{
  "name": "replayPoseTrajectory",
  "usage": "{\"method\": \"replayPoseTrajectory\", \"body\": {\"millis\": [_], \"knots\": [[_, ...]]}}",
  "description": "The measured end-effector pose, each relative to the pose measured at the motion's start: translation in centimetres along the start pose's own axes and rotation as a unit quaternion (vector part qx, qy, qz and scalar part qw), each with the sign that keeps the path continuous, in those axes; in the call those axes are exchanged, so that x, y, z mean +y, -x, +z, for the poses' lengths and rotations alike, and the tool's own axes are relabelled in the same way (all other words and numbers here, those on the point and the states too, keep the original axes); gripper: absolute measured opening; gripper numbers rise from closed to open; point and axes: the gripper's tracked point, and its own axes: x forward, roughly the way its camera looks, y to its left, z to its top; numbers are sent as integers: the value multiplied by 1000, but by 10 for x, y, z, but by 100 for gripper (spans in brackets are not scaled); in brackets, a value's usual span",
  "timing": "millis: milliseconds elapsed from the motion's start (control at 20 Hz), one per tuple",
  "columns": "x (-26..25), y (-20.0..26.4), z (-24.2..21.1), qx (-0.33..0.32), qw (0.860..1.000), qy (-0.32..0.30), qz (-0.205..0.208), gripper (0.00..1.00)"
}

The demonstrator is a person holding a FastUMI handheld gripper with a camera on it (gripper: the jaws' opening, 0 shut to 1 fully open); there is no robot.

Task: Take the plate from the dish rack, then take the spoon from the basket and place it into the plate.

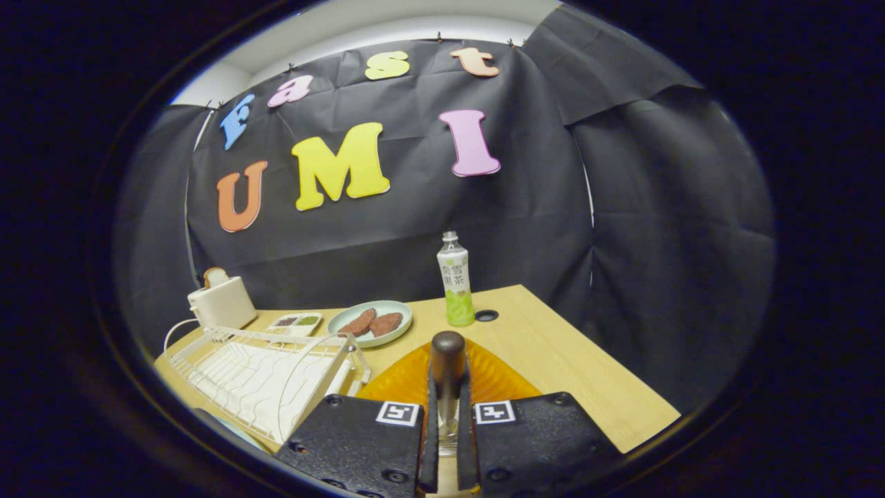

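My gripper is shut on the spoon. Its dark rounded handle end sticks up between the fingertips, and a shiny stretch of it runs down between the fingers. Under and just ahead of the fingers, an orange ribbed plate lies flat on the wooden table. The spoon is held over the plate's near part; its bowl end is hidden by the fingers. Left of the fingers stands the white wire dish rack, with no plate showing in it.
Beyond the orange plate stand a green-labelled drink bottle and a pale plate with brown food pieces. A small white tray and a white toaster sit behind the rack. The table's right edge falls off near the black cloth wall.
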Motion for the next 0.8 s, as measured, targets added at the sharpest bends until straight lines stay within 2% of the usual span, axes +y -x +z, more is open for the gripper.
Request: {"method": "replayPoseTrajectory", "body": {"millis": [300, 450, 800], "knots": [[0, 41, 58, -38, 999, 17, -17, 14], [7, 73, 85, -56, 998, 16, -11, 14], [79, 148, 100, -57, 997, 34, 50, 14]]}}
